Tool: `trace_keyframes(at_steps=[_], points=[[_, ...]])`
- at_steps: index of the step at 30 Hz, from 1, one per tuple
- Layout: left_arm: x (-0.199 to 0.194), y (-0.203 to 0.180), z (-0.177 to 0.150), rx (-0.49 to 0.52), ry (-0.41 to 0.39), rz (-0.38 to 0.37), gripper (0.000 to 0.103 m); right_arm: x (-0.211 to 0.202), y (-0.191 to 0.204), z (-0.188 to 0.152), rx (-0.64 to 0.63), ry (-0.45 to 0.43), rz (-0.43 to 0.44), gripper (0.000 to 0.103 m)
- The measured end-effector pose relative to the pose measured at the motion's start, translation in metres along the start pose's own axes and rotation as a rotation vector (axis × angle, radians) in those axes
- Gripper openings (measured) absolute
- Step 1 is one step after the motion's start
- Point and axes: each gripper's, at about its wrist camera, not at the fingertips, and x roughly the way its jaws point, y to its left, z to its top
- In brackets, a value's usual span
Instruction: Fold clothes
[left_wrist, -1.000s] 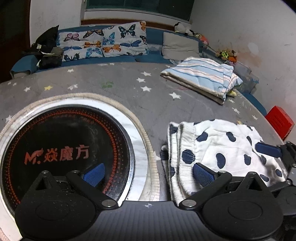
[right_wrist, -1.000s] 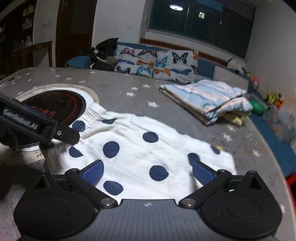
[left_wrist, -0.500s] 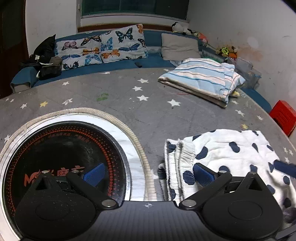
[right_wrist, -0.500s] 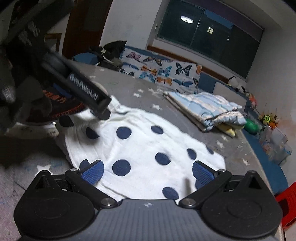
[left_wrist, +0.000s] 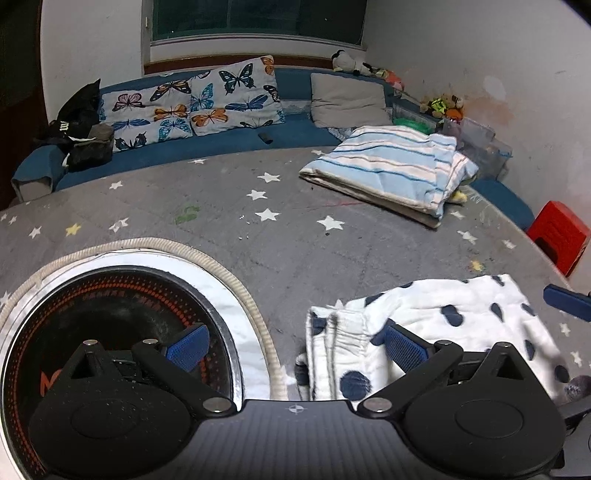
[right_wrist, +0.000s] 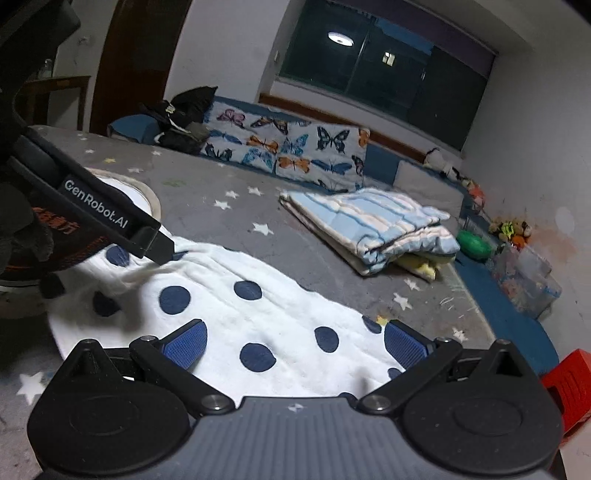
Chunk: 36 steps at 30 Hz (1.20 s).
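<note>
A white garment with navy dots (left_wrist: 458, 317) (right_wrist: 258, 306) lies folded flat on the grey star-print table, its gathered waistband toward the round burner. My left gripper (left_wrist: 295, 343) hovers open above the waistband end, with nothing between its blue pads. My right gripper (right_wrist: 293, 341) is raised over the garment's other end, open and empty as well. The left gripper's black body (right_wrist: 110, 218) crosses the left of the right wrist view, its tip close to the cloth. One blue right fingertip (left_wrist: 565, 297) shows at the right edge of the left wrist view.
A round black induction burner (left_wrist: 110, 325) with a rope-edged ring is set into the table on the left. A folded blue-striped blanket (left_wrist: 391, 170) lies farther back. Beyond are a blue bench with butterfly pillows (left_wrist: 192, 107), a red stool (left_wrist: 557, 232) and a toy bin (right_wrist: 524, 273).
Both grippers have lifted and pulled back from the dotted garment, which stays folded on the table. The views show more of the room now.
</note>
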Motion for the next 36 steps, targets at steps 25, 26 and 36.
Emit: trace_keyframes(at_steps=[25,26,36], points=[[0.004,-0.001,0.001,0.009,0.017,-0.046,0.103,0.033,-0.063,-0.005,0.143,0.092,-0.092,0.103],[0.007,-0.001,0.000,0.012,0.024,-0.040,0.103,0.037,-0.068,-0.006,0.156,0.100,-0.099,0.103],[0.011,0.002,-0.001,0.012,0.035,-0.031,0.103,0.049,-0.104,-0.005,0.216,0.147,-0.122,0.103]])
